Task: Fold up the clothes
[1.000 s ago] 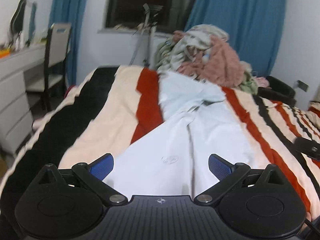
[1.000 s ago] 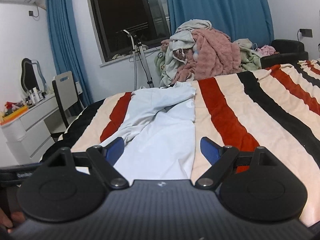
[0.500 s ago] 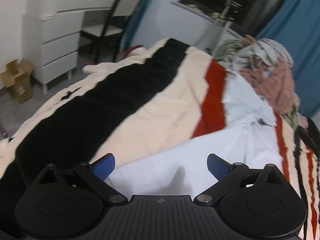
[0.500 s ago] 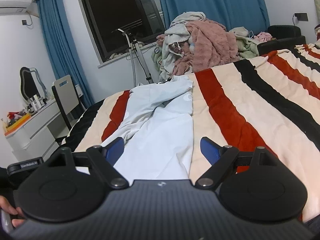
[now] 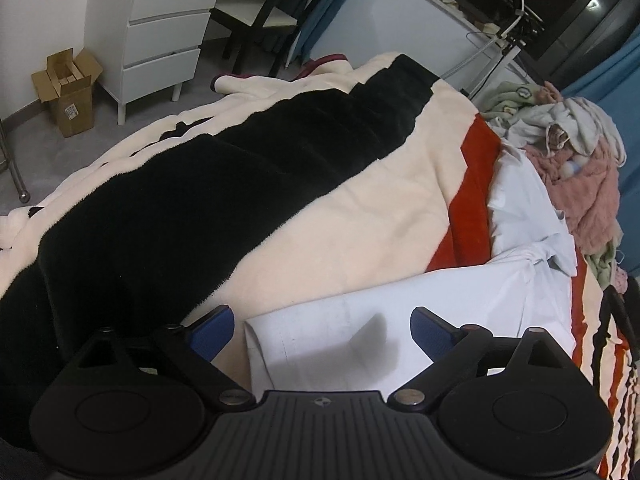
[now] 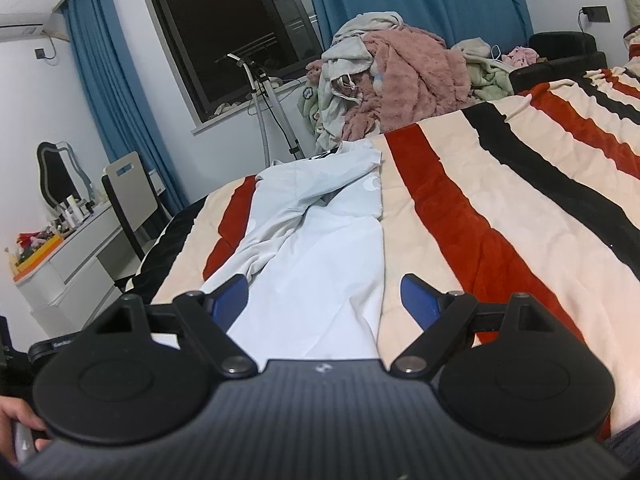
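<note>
- Bedroom with blue curtains point(image 6: 408, 12), a dark window point(image 6: 228, 28) and a white dresser point(image 5: 156, 28) beside a cardboard box point(image 5: 68, 88).
- Striped fleece blanket point(image 6: 500, 208) in cream, red and black covers the bed.
- Pale blue garment point(image 6: 320, 240) lies flat along the blanket, its near hem below both grippers.
- Heap of unfolded clothes point(image 6: 400, 80) sits past the bed's far end.
- Left gripper point(image 5: 322, 326) has just been closing slightly; jaws remain spread over the hem, not pinching it.
- Right gripper point(image 6: 324, 296) hangs released, holding nothing.
</note>
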Demonstrator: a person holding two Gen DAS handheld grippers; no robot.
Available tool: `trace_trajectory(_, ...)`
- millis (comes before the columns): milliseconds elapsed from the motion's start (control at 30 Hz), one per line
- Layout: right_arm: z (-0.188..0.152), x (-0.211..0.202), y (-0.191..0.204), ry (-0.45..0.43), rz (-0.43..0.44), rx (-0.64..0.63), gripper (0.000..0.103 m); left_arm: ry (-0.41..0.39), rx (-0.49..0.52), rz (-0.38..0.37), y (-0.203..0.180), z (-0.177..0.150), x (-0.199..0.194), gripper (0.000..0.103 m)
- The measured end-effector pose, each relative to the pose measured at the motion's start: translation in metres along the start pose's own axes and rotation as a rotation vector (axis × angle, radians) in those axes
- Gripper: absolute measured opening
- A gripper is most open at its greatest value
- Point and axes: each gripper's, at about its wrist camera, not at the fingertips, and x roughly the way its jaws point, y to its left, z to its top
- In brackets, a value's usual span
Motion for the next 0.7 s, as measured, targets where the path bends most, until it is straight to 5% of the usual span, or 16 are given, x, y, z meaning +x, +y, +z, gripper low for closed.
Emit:
trace_trajectory(300, -0.003, 0.008, -0.003, 0.041, -0.004, 0.024, 0.084, 0.035, -0.009, -0.03, -0.002, -0.009, 0.005, 0.081)
trace_trajectory(400, -0.005, 0.011, -0.005, 0.053, -0.011, 0.038, 0.084, 0.035, 0.005, 0.0, -0.002, -0.013, 0.004, 0.065)
trace_trajectory(500, -0.005, 0.013, -0.008, 0.06, -0.021, 0.048, 0.084, 0.026, 0.046, 0.021, -0.007, -0.016, 0.003, 0.035)
trace_trajectory(533, -0.005, 0.014, -0.009, 0.061, -0.026, 0.05, 0.084, 0.023, 0.07, 0.029, -0.009, -0.018, 0.002, 0.017)
trace_trajectory(700, 0.0, 0.009, -0.015, 0.046, -0.026, 0.055, 0.084, -0.05, 0.166, 0.005, -0.024, -0.024, -0.017, 0.008)
